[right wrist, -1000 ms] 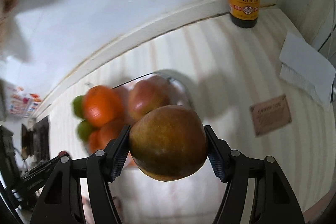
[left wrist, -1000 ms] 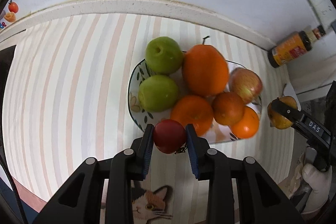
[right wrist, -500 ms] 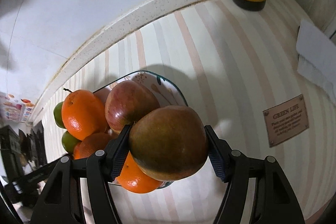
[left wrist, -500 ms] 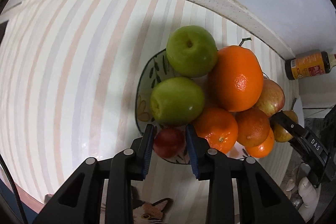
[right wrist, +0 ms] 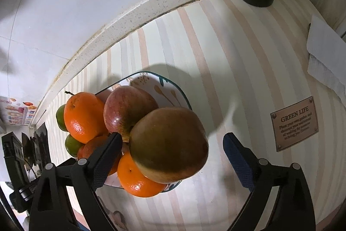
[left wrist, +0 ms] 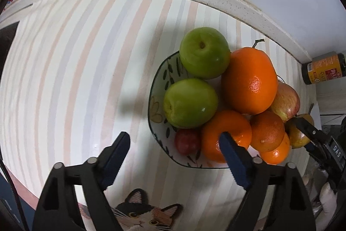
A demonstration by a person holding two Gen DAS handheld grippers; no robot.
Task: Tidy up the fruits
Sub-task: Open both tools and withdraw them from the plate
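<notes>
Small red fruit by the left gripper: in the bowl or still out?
In. The small red fruit lies inside the bowl rim, against a green apple.

Both views are bright and evenly lit from above, with soft-edged shadows — one falls left of the plate [left wrist: 156,88] in the left wrist view, another beyond its far rim in the right wrist view. Small glare spots sit on the large orange [left wrist: 250,81] and the green apples [left wrist: 190,102]. Fisheye distortion bends the striped cloth [left wrist: 75,62] and counter edge; black vignette fills the corners. The nearest fruit looks slightly soft — the frames are otherwise sharp.
</notes>
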